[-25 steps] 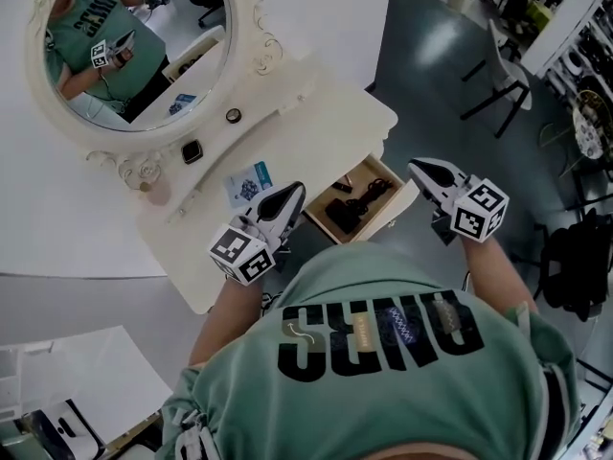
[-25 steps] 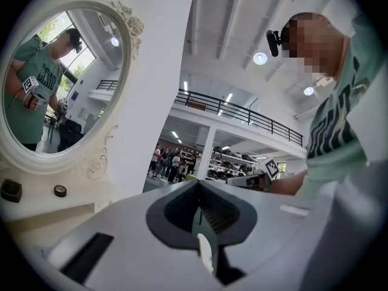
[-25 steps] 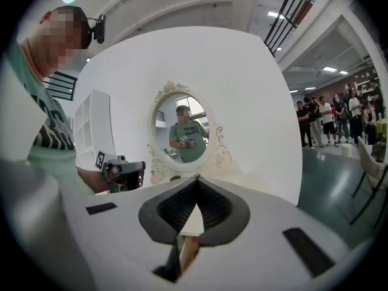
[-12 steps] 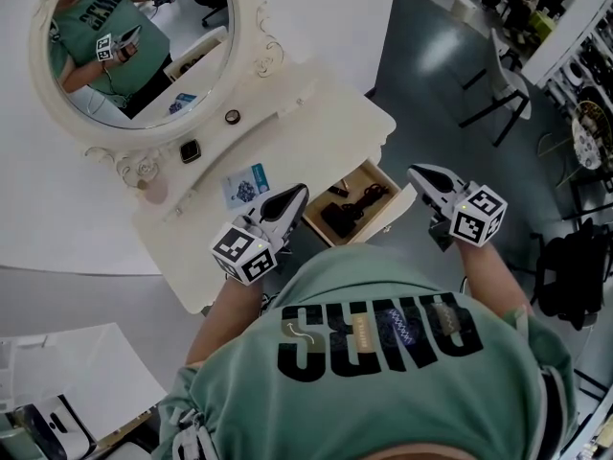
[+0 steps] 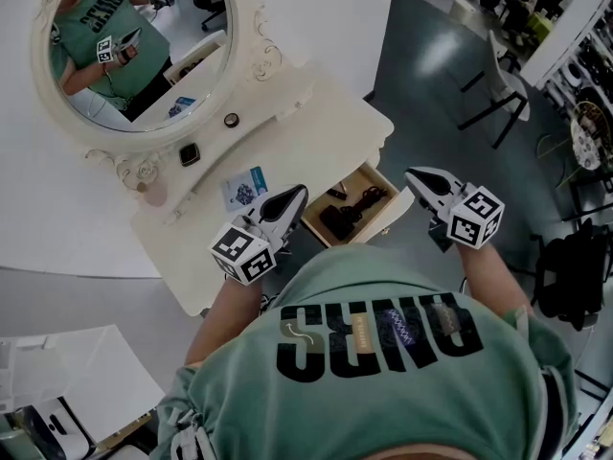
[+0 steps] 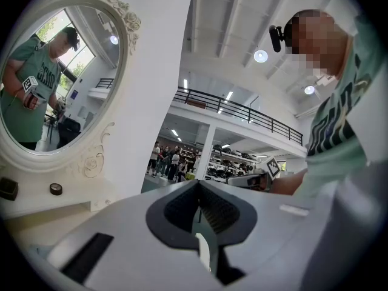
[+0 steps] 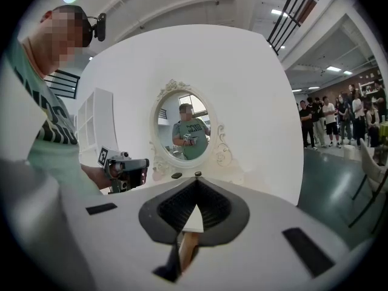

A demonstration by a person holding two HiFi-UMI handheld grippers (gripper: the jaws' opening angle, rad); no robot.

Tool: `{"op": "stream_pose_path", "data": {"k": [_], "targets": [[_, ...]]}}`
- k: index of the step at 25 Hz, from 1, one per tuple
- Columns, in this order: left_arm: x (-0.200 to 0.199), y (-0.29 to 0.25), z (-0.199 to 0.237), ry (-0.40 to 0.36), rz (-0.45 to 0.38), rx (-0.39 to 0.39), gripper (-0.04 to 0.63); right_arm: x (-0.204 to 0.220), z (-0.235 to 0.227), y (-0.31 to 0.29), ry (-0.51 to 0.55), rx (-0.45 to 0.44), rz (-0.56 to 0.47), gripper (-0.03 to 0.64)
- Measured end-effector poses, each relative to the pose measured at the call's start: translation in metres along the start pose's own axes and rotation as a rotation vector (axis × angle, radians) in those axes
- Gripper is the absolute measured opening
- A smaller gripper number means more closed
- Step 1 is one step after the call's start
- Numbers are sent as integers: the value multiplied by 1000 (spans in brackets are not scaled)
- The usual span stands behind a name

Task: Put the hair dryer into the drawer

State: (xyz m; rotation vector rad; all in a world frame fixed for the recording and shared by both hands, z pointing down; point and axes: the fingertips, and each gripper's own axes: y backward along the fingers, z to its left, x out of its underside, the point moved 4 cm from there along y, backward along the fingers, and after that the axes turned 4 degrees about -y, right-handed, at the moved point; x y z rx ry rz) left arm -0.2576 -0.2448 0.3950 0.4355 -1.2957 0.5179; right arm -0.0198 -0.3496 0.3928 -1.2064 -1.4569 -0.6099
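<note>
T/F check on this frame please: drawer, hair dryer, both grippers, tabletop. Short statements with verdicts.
1. The drawer is open. True.
2. The hair dryer lies on the tabletop. False: it lies inside the drawer.
3. The left gripper grips the hair dryer. False: its jaws are together with nothing between them.
4. The right gripper is shut and empty. True.
5. A blue-and-white card lies on the table. True.
</note>
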Motion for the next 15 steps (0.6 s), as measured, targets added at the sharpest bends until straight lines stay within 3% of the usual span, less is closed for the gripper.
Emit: {"op": "stream_pose_path", "data": {"k": [15], "targets": [[0,-2,-7,1,3,7,11,2,-2,10,-1,-2,-3,-6]]}}
